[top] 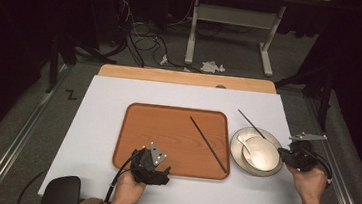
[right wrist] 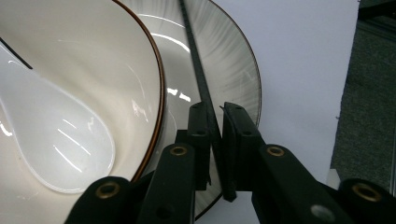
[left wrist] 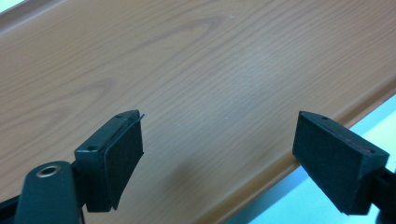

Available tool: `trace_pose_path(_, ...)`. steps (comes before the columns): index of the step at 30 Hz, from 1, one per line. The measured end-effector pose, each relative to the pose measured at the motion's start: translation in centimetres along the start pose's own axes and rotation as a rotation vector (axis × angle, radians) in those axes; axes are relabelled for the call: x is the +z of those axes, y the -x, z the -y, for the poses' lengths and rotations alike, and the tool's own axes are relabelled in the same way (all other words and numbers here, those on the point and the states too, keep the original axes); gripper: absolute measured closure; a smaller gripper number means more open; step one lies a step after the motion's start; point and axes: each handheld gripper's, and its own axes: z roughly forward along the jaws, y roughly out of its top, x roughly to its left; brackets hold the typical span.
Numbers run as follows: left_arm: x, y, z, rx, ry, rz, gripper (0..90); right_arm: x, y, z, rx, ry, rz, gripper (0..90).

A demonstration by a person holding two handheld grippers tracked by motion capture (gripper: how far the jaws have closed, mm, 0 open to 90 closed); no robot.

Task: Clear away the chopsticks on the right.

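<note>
Covering most of the desk, a white mat point(top: 101, 124) is seen, with a wooden tray point(top: 165, 135) at its middle. One black chopstick point(top: 208, 144) is laid diagonally in the tray, toward its right side. Just right of the tray a plate point(top: 236, 155) is set, and a bowl point(top: 264, 153) is carried on it; a white spoon point(right wrist: 60, 140) is lain inside the bowl. A second chopstick point(right wrist: 198, 70), thin, black and straight, is stretched across the plate beside the bowl, its far end reaching past the rim onto the mat. Its near end is pinched between the closed jaws of the right gripper point(right wrist: 215, 135), which is held low at the plate's right edge. The left gripper point(left wrist: 217, 144) is hovered over the tray's near edge, jaws spread wide with nothing between them.
</note>
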Motion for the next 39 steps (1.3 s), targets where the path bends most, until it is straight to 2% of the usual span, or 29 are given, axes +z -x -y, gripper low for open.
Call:
trace_pose_path(5, 0.2, 0.0, 0.0, -0.001, -0.008, -0.003, 16.5, 0.4, 0.2, 0.1, 0.016, -0.002, -0.035, 86.0)
trace_pose_path(8, 0.2, 0.0, 0.0, 0.002, -0.008, -0.003, 16.5, 0.2, 0.2, 0.1, 0.019, 0.012, -0.03, 86.2)
trace_pose_path(25, 0.1, 0.0, 0.0, 0.008, -0.008, -0.005, 16.5, -2.7, 0.0, -0.5, 0.03, 0.166, -0.062, 86.4)
trace_pose_path(29, 0.0, 0.2, 0.0, 0.018, -0.003, -0.004, 16.5, -3.3, -0.5, -0.9, 0.019, 0.191, -0.072, 86.4)
trace_pose_path(33, 0.0, -0.1, -0.1, 0.003, 0.005, -0.006, 16.5, -3.8, -1.4, -1.3, 0.0, 0.204, -0.082, 86.4)
trace_pose_path(36, 0.1, 0.1, 0.0, 0.012, -0.002, -0.005, 16.5, -4.2, -2.1, -1.7, -0.022, 0.211, -0.084, 86.4)
trace_pose_path(39, 0.0, 0.2, 0.0, 0.021, -0.001, -0.004, 16.5, -4.7, -3.0, -2.0, -0.035, 0.224, -0.107, 86.4)
